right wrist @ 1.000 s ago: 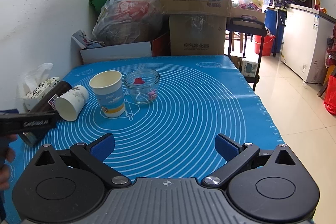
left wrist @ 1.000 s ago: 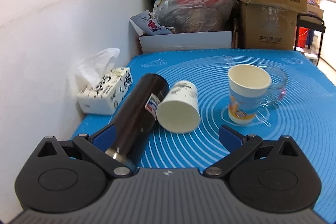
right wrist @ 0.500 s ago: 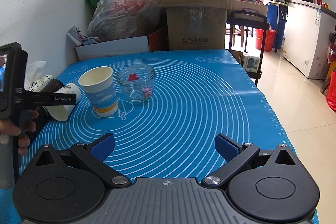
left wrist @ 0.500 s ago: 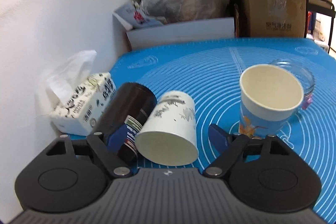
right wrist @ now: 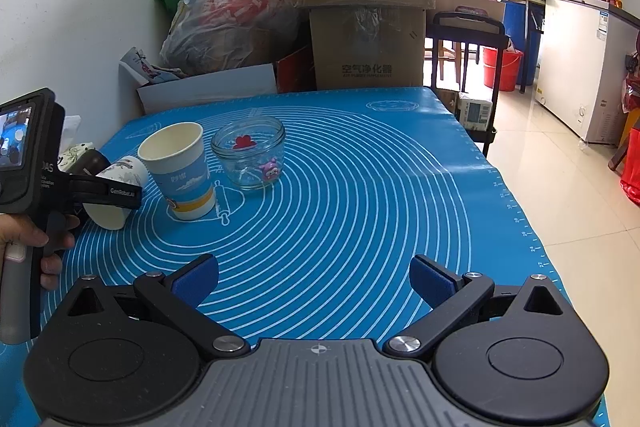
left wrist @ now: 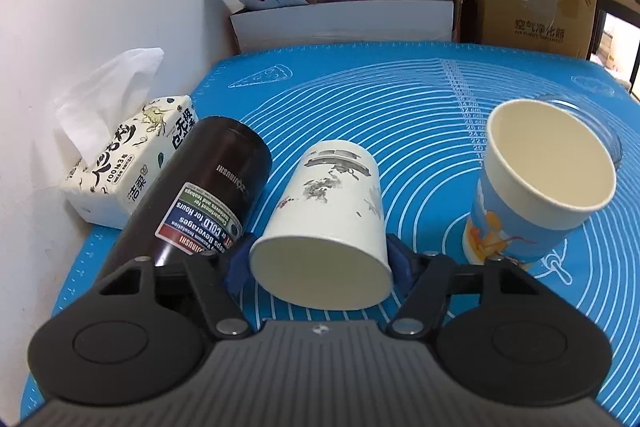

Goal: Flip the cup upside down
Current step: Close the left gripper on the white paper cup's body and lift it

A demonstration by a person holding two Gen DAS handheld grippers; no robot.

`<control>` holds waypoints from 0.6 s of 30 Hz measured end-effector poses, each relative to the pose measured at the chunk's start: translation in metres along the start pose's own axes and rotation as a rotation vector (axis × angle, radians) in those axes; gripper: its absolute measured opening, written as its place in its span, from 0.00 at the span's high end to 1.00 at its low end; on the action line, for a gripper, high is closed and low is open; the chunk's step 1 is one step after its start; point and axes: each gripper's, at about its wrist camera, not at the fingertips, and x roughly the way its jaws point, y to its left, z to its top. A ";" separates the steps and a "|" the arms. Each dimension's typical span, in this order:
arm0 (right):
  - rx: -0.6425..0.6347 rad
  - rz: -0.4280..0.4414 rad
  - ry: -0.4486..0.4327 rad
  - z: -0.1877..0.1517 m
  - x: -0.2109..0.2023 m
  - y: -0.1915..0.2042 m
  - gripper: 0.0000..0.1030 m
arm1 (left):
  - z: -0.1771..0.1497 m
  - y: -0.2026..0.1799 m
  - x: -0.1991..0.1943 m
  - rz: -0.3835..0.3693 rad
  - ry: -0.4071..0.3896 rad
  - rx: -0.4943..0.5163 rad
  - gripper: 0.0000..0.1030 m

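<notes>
Left wrist view: your left gripper [left wrist: 320, 259] has its blue pads on either side of the white cup [left wrist: 332, 223], at the rim.
Cup: on its side on the blue mat [left wrist: 400, 115], mouth towards you, beside the dark flask [left wrist: 200, 195].
Grip: looks pinched on the cup.
Right gripper [right wrist: 314, 281]: spread wide, holding nothing.
Progress: cup gripped, not yet lifted or turned over.
</notes>
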 end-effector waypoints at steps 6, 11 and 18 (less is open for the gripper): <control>0.007 0.001 0.008 -0.002 0.002 0.000 0.00 | -0.001 0.005 -0.009 -0.023 -0.006 -0.009 0.39; 0.006 -0.003 0.009 -0.002 0.000 0.001 0.00 | -0.008 0.006 -0.034 -0.040 -0.022 -0.001 0.39; 0.000 0.003 0.001 -0.003 -0.017 0.005 0.00 | -0.037 0.000 -0.091 -0.092 -0.008 -0.018 0.39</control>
